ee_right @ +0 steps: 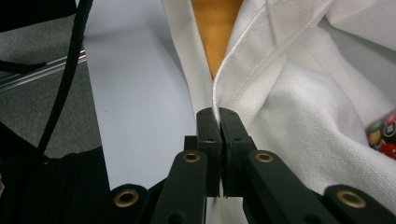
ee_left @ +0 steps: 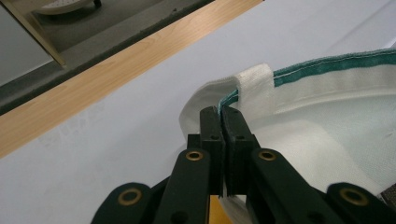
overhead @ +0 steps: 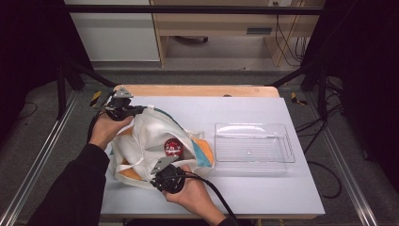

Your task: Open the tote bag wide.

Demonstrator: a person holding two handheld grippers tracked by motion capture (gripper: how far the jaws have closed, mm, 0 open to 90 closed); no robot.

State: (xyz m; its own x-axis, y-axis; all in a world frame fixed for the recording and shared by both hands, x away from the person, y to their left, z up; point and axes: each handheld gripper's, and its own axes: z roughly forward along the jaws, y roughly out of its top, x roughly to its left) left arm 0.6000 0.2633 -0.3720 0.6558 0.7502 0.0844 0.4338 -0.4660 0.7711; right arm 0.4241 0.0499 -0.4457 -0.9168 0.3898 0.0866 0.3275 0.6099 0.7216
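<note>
High view. A white cloth bag [overhead: 150, 150] with teal and orange patches is seen lying left of centre on the white table [overhead: 263, 188], its mouth held open. The left gripper [overhead: 141, 109] is placed at the bag's upper-left rim, the right gripper [overhead: 157, 165] at its lower rim, near the bottom of the frame. Between the two, inside the mouth, a round red item [overhead: 172, 147] is visible; what it is cannot be told, though candy-like print is suggested. A clear tray [overhead: 254, 162] is set just right of the bag, apparently empty. The bag's long axis is judged to run from lower left to upper right, with the mouth facing up and toward the tray.

Left gripper view. The jaws are seen clamped together on the bag's hem [ee_left: 233, 93], where the teal-stitched edge meets a white strap loop. The rim is seen curving away to the upper right.

Right gripper view. The jaws are seen pinched on a white seam edge [ee_right: 217, 93]; an orange panel [ee_right: 215, 32] is visible above. The red item [ee_right: 383, 135] is found at the right edge, close by.

Judgement: the red item lies nearer the right gripper, and the tray lies beyond it to the right; either grip would have to be released first.
</note>
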